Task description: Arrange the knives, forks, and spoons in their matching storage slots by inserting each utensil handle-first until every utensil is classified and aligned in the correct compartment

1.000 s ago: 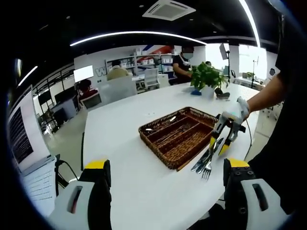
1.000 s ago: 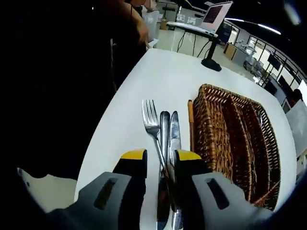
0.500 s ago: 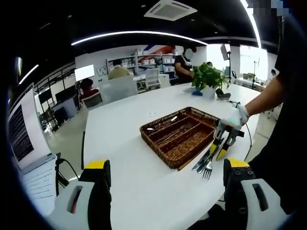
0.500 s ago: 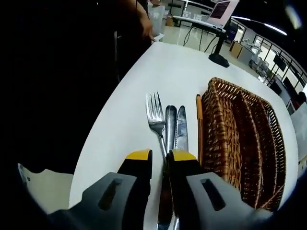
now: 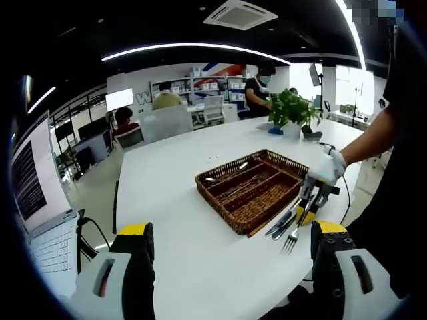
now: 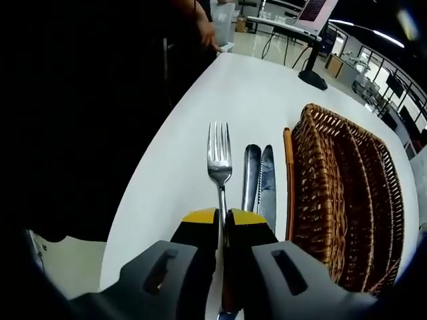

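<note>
1 broad white table (image 5: 173, 200) carries everything I am working with, and it runs off toward a potted plant (image 5: 291, 110) at its far end. Next in size is the wicker tray (image 6: 347, 193), a long brown basket split into lengthwise slots; in my left gripper view some cutlery already lies in its slots, though I cannot make out which pieces from that distance.

My left gripper (image 5: 233, 257) hangs over the near edge of the table with its jaws spread wide and nothing between them.

My right gripper (image 6: 223, 223) has its 2 yellow-tipped jaws pinched almost together on the handle of the fork (image 6: 219, 157), whose tines point away from me along the table top. In my left gripper view that same right gripper (image 5: 308, 212) shows beside the tray's near corner (a gloved hand (image 5: 325, 170) is behind it), with the fork (image 5: 291, 241) trailing out below it.

Just beside the fork, between it and the tray, lie 2 more steel pieces side by side: a spoon (image 6: 251, 175) and a knife (image 6: 267, 183), both flat on the table. An orange stick (image 6: 289, 180) lies against the tray's outer wall, possibly touching it.
</note>
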The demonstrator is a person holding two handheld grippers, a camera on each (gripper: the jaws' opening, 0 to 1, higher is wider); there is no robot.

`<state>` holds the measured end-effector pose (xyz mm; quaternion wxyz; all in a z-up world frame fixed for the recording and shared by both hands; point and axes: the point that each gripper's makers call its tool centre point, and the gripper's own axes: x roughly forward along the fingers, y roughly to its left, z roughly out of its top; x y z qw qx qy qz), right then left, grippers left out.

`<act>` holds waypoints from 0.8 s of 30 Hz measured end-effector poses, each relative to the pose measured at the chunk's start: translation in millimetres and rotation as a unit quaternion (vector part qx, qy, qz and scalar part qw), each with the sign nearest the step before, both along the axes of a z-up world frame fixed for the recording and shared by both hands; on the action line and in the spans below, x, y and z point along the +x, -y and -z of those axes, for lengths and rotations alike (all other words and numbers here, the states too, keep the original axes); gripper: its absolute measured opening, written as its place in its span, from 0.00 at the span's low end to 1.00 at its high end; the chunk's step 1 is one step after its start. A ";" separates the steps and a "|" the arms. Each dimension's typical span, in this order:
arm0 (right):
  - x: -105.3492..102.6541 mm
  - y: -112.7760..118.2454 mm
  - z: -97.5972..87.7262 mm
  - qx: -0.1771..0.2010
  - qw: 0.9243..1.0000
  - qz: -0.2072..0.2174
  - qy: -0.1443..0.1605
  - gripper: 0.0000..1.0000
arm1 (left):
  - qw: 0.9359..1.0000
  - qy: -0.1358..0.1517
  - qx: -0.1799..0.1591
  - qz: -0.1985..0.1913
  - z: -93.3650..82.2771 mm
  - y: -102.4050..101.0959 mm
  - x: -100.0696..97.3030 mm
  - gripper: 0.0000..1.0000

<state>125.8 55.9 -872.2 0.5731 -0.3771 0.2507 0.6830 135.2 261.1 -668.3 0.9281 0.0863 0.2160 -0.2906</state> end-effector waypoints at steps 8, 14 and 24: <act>-5.1 -6.6 1.2 0.013 0.999 -0.011 -0.035 0.06 | 1.000 -0.002 0.002 0.000 0.6 -1.4 -2.4 0.99; -5.2 -6.6 1.8 0.005 0.999 0.003 -0.045 0.02 | 1.000 -0.001 0.003 -0.002 0.0 -2.6 -2.2 0.99; -4.3 -3.9 -2.7 -0.031 0.998 0.027 -0.039 0.00 | 1.000 0.001 0.001 0.002 -1.0 -0.1 1.9 0.99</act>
